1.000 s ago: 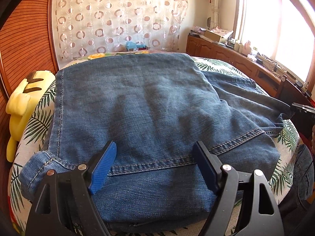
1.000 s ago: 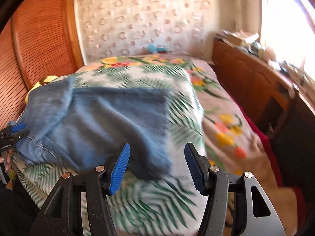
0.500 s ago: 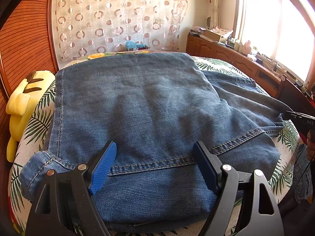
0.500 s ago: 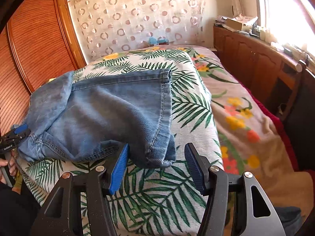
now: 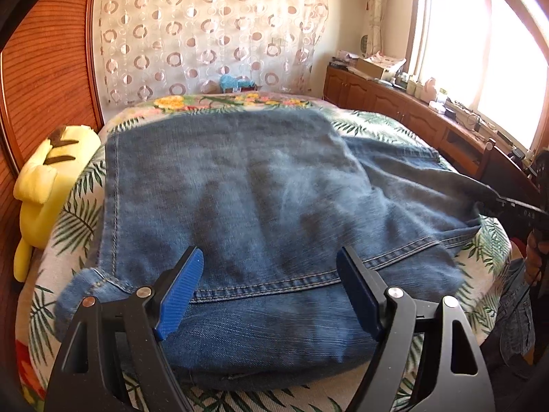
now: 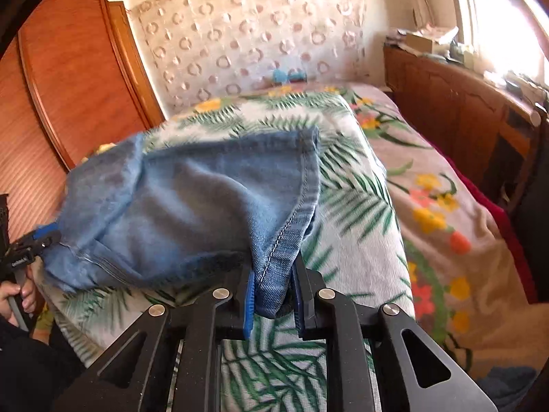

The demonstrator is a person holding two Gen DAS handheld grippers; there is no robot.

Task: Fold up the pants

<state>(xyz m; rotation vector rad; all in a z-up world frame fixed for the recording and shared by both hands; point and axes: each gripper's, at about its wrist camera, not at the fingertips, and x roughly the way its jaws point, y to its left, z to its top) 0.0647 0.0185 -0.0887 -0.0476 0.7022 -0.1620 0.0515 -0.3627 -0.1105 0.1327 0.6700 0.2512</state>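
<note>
My right gripper (image 6: 272,304) is closing on the jeans (image 6: 192,213) hem, denim pinched between its pads. My left gripper (image 5: 269,288) hangs open over the near waistband.

A home bedroom; a bed (image 5: 360,120) with floral cover, a plush toy (image 5: 44,185); curtain (image 5: 212,34) behind.

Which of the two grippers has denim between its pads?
The right gripper: its jaws are closing on the hemmed corner of the jeans. The left gripper hovers wide open over the jeans, pads clear of the cloth.
</note>
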